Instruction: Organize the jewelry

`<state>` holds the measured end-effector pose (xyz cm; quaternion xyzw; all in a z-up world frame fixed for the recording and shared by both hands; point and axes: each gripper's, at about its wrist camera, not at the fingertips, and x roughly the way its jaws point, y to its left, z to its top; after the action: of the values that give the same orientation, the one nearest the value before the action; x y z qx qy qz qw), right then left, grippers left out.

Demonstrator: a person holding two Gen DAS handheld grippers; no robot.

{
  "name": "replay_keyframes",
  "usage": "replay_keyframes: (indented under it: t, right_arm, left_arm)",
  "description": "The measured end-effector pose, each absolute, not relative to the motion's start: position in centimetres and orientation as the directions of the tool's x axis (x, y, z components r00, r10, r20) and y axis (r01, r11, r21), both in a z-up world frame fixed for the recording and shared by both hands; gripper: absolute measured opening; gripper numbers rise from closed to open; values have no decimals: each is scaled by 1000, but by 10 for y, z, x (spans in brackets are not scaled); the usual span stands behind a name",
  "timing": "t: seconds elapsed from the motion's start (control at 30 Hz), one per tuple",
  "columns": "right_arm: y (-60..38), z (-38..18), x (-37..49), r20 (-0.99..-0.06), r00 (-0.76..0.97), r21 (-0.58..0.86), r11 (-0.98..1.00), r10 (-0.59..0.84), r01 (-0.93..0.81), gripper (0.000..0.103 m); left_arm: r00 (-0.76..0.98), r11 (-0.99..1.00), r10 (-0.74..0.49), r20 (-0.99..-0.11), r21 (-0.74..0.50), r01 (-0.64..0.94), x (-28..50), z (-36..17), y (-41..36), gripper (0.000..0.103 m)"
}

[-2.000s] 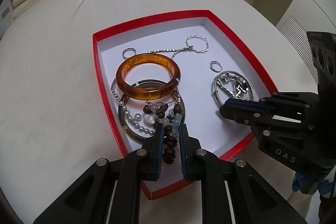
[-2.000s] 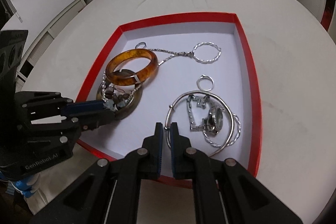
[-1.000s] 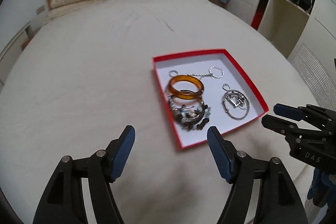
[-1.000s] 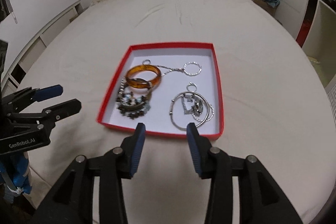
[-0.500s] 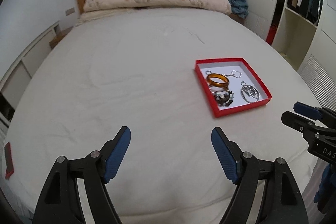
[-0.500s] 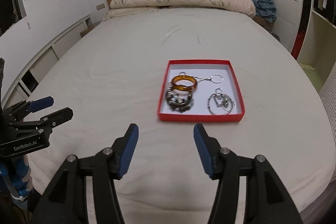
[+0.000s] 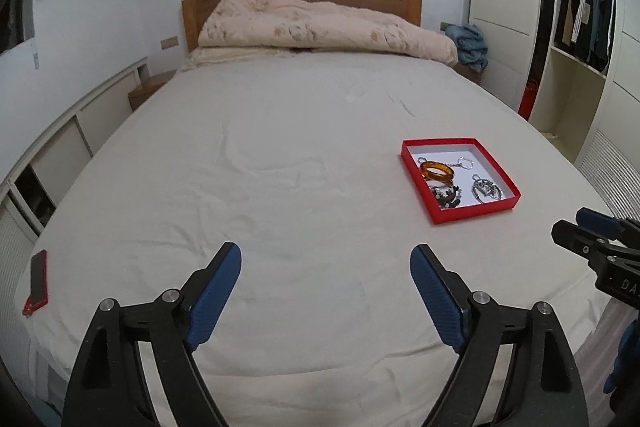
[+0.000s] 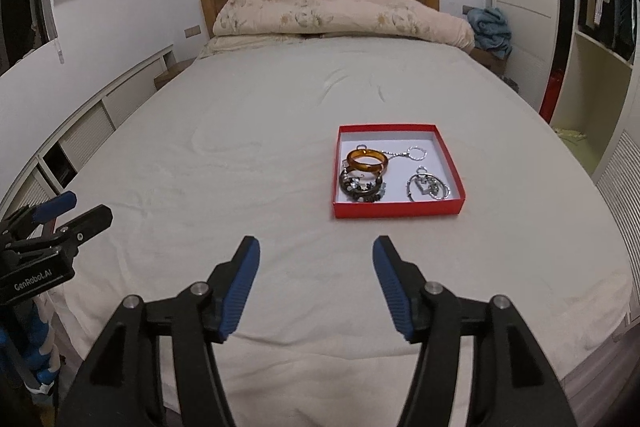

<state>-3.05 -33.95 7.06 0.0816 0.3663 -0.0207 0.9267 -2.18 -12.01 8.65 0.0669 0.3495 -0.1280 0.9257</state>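
Both tools hang above the near edge of the bed (image 8: 248, 147), nothing in either. Left tool (image 7: 325, 287): blue pads spread wide. Right tool (image 8: 316, 285): pads likewise spread wide, a bit less so.

Red box (image 8: 396, 210) sits on the sheet, well ahead of both tools; ahead and right of the left tool, ahead and slightly right of the right one. Inside on its white floor: amber bangle (image 8: 367, 160) toward the far left, leaning on a dark beaded pile (image 8: 361, 187) nearer the tools. Silver chain with ring (image 8: 416, 152) beyond the bangle, to the right. Tangle of silver hoops (image 8: 428, 187) in the near right part, apart from the beads.

Red phone (image 7: 37, 282) lies at the bed's edge, far left of the left tool. Rumpled duvet (image 7: 320, 27) against the headboard, far ahead.
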Motion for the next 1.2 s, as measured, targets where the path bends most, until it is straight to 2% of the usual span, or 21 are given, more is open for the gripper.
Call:
replay_keyframes:
  t: [0.73, 1.2]
  right_arm:
    - [-281, 93, -74, -623, 782, 47, 997, -12, 53, 71]
    - [-283, 84, -75, -608, 791, 16, 996, -62, 90, 77]
  left_arm:
    - [797, 984, -137, -589, 13, 178, -74, 100, -59, 101]
    - [779, 989, -118, -616, -2, 148, -72, 85, -47, 102]
